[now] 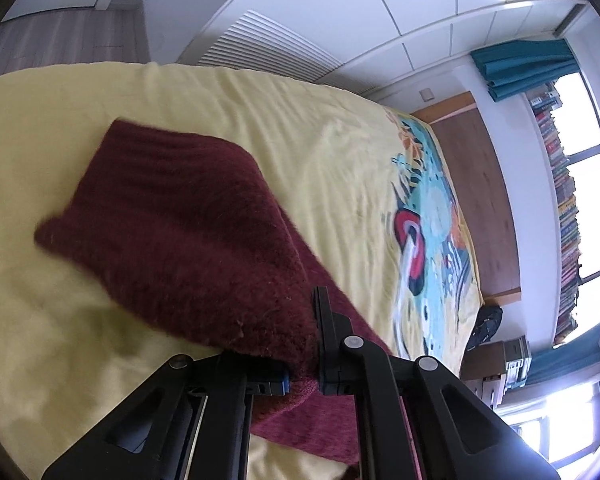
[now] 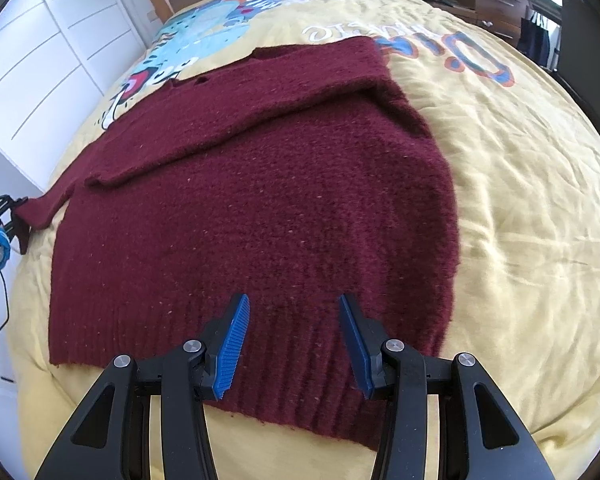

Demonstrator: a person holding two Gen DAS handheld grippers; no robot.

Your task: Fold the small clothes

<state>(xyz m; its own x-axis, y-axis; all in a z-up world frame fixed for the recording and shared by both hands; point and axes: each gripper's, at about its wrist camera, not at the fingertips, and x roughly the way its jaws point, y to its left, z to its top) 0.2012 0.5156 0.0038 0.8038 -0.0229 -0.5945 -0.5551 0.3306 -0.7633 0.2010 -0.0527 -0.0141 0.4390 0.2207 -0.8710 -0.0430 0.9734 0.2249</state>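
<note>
I've got L gripper (image 1: 304, 376) jaws clamped on sweater (image 2: 260, 208) sleeve; R gripper (image 2: 294, 344) jaws apart over hem, on bed (image 2: 520, 200)

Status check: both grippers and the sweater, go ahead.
Left gripper shut on the sleeve cuff. Right gripper open, empty, above the hem. Maroon sweater flat on the yellow bedspread, one sleeve folded across. Nothing in the way.
</note>
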